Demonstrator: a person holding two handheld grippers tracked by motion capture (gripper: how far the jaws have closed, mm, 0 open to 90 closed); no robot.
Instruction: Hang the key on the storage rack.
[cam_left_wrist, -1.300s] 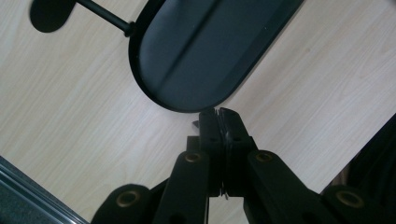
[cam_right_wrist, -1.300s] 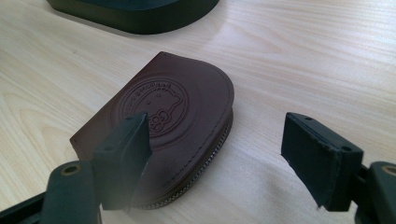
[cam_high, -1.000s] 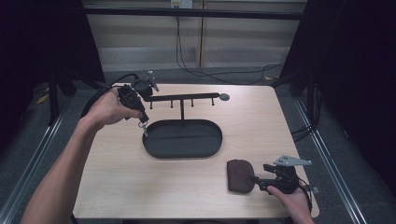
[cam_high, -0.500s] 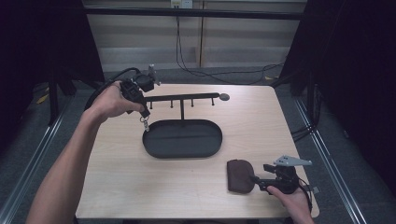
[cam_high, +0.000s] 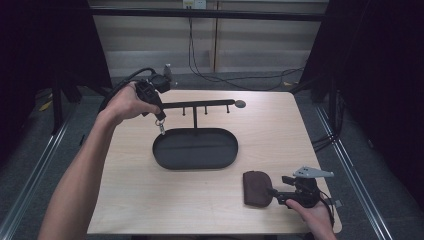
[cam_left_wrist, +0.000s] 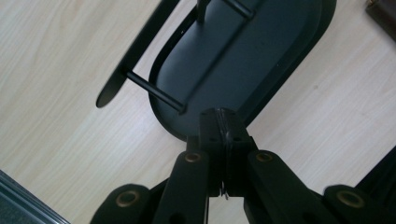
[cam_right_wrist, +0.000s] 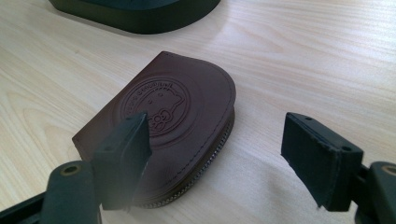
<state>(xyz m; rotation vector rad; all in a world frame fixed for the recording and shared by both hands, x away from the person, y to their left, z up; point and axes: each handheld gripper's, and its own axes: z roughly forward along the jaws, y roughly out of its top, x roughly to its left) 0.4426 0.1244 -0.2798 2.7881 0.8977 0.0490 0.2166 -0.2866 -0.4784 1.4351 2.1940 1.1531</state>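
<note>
A: Left gripper, entry. State?

B: Jaws were pressed together in the left gripper view, with a thin metal edge showing in the seam between them. From the high view a small key ring hung below the tip, so it was clamped on that. The gripper was held by the left hand above the table, just off the left end of the rack's bar.

A: The rack itself?

B: A black horizontal bar with short pegs, on a single post rising from a black oval tray at the table's middle. In the left gripper view the tray lay directly beyond the closed jaws, and the bar's rounded end was to the left of them.

A: Right gripper?

B: Wide apart, holding nothing. It rested low near the table's front right corner, in the right hand. A brown leather pouch with an embossed round emblem and a zip along its curved edge lay flat on the wood. One jaw stood in front of the pouch; the other stood clear to its side. Contact could not be told.

A: Pouch relative to tray?

B: Near, just in front of the tray's right end, apart from it.
</note>
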